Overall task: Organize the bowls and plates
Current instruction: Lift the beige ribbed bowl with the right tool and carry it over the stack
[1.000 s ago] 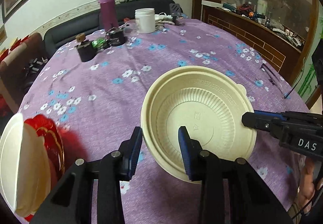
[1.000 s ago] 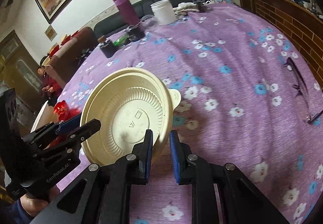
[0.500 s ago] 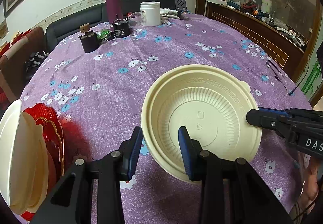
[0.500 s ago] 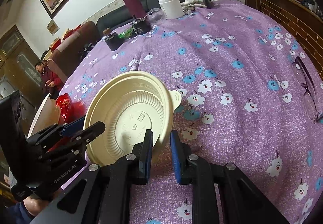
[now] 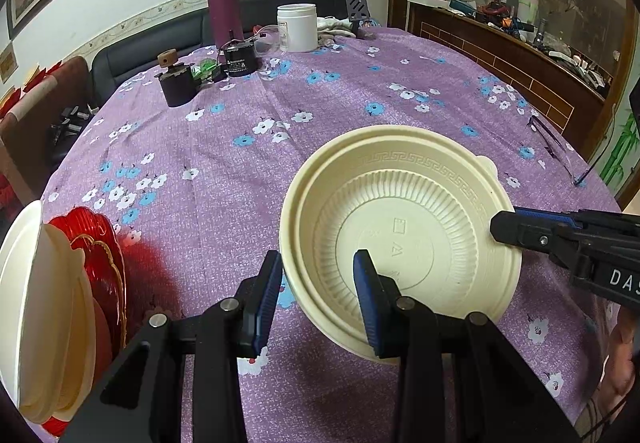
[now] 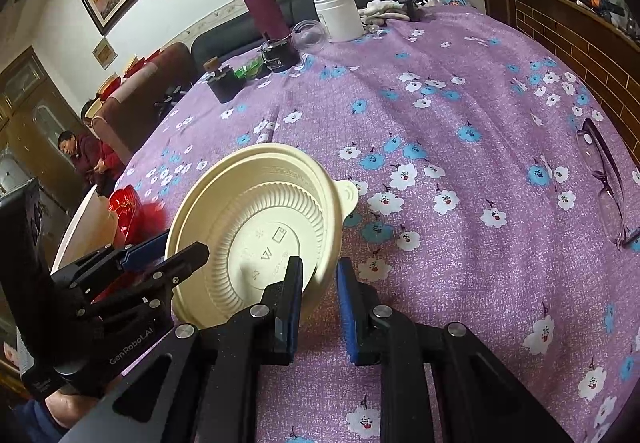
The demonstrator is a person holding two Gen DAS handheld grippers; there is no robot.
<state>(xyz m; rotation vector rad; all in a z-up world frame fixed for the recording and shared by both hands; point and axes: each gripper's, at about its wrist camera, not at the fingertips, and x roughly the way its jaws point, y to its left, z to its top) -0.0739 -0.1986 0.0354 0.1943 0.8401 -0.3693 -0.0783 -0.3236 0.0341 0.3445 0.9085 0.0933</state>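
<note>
A cream bowl (image 5: 400, 219) is being held tilted above the purple flowered tablecloth (image 5: 320, 103) by both grippers. Its near rim is being clamped between the pads of the left gripper (image 5: 316, 299), while the right gripper (image 6: 318, 303) is being kept closed on the opposite rim. At the table's left edge, red dishes (image 5: 100, 243) are being overlapped by what seems a cream plate (image 5: 24, 303)

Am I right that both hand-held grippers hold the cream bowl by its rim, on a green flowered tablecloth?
Not quite: the tablecloth is purple with blue and white flowers, not green, as both wrist views show. The rest holds: the left hand-held gripper and right hand-held gripper each clamp the rim of the cream bowl.
</note>
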